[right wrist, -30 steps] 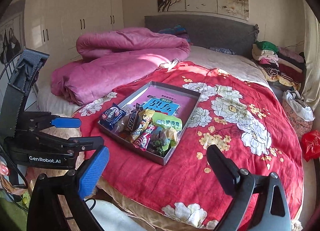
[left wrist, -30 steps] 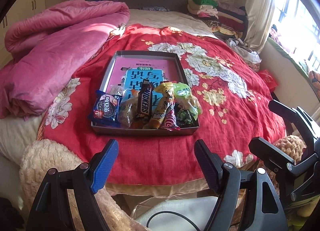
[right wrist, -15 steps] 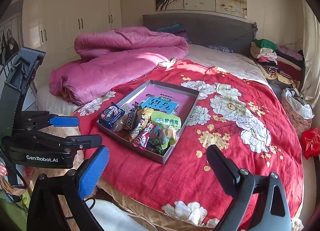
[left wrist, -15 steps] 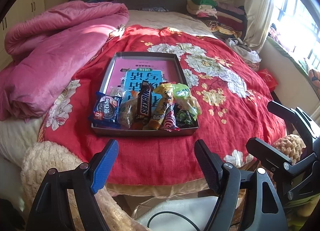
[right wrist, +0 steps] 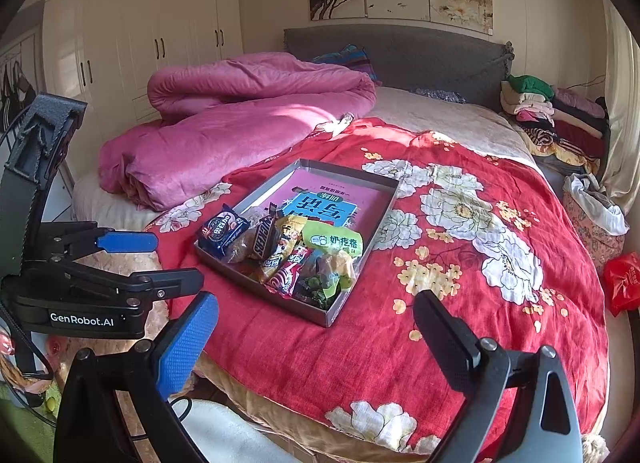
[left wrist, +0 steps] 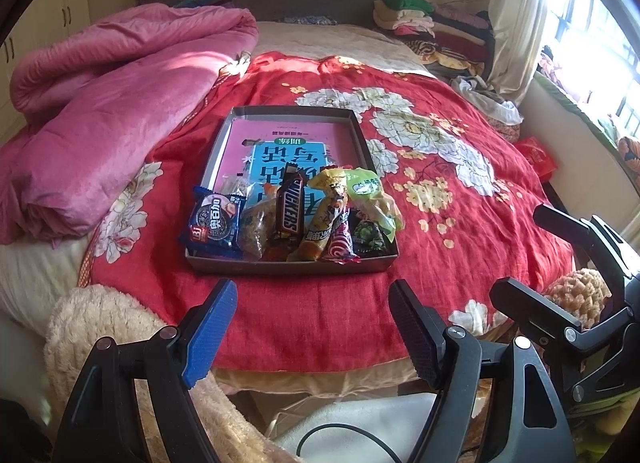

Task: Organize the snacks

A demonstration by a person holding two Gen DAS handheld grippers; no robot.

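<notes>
Both your grippers hang off the near edge of the bed, short of the snacks. Your left gripper (left wrist: pixel 312 327) has its jaws spread wide with nothing between them, just red cover (left wrist: pixel 472 231) showing in the gap. Same for your right gripper (right wrist: pixel 316 327): wide open, empty, not touching anything.

The tray (left wrist: pixel 214 265) sits flat on the cover, well ahead of both tools. All the snacks are bunched at its near end, lying over a pink and blue book (left wrist: pixel 280 143) that fills the tray's floor. From the left view: blue cookie pack (left wrist: pixel 216 223) at the left, overhanging the rim, then the Snickers (left wrist: pixel 289 211), a yellow pack (left wrist: pixel 326 219), a red swirl pack (left wrist: pixel 339 245) and a green bag (left wrist: pixel 366 187) on the right. A pink duvet (left wrist: pixel 112 111) is heaped to the left, clear of the tray.
</notes>
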